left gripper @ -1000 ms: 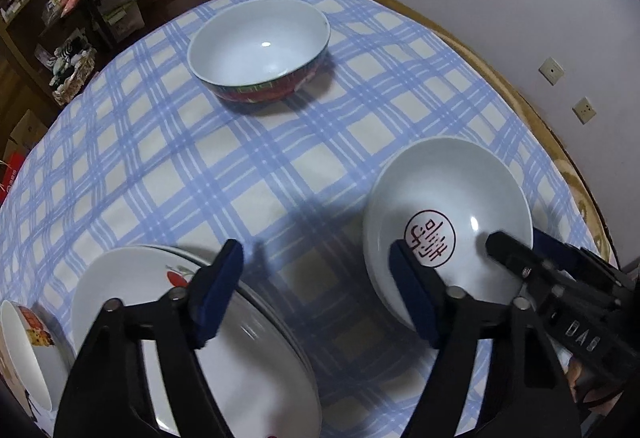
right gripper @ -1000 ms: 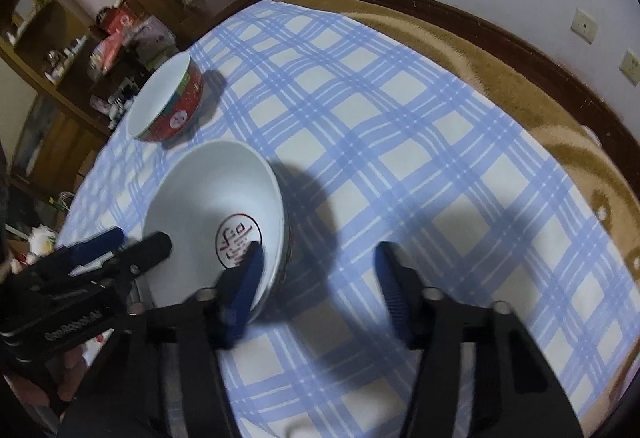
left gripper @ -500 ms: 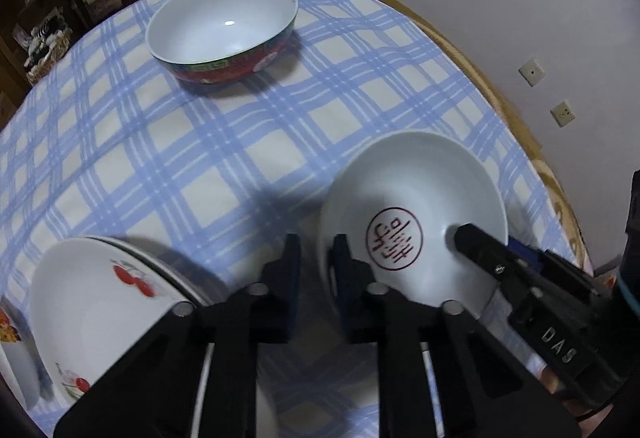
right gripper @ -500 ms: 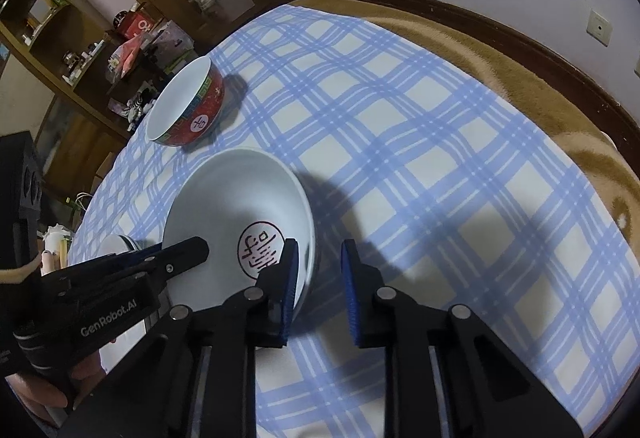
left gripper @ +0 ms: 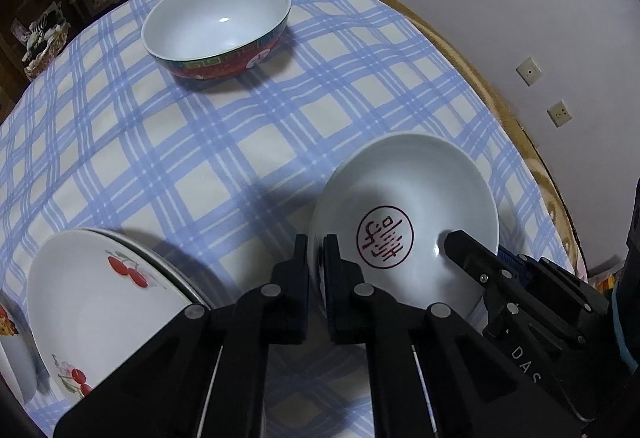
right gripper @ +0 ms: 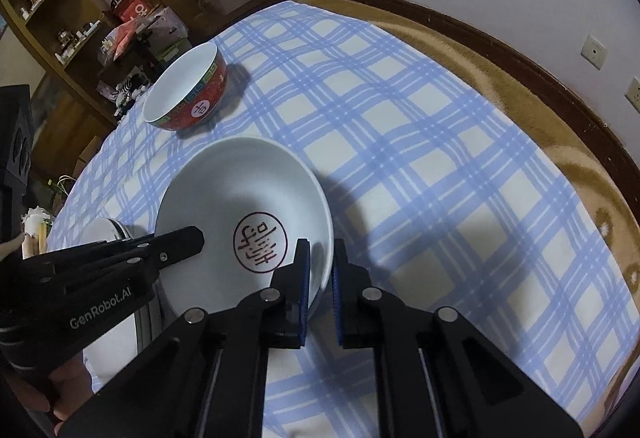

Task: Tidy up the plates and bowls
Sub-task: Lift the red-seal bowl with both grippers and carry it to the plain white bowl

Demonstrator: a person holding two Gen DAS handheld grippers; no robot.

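A white bowl with a red seal mark [left gripper: 408, 198] [right gripper: 240, 190] is tilted above the checked tablecloth. My left gripper [left gripper: 316, 258] is shut on its left rim. My right gripper [right gripper: 320, 270] is shut on its opposite rim; in the left wrist view the right gripper's finger [left gripper: 468, 250] reaches inside the bowl. A red-sided bowl [left gripper: 218, 26] [right gripper: 188, 90] stands upright farther back. A stack of white plates with cherry prints [left gripper: 100, 302] lies at the lower left of the left wrist view.
The round table has a blue checked cloth [left gripper: 180, 158] and a brown rim [right gripper: 520, 78] near a white wall. Another small bowl's edge [left gripper: 12, 358] shows at far left. Wooden shelves with clutter [right gripper: 80, 18] stand behind the table.
Both grippers went from open to shut on the seal-marked bowl's opposite rims. The bowl now sits tilted and looks lifted slightly.
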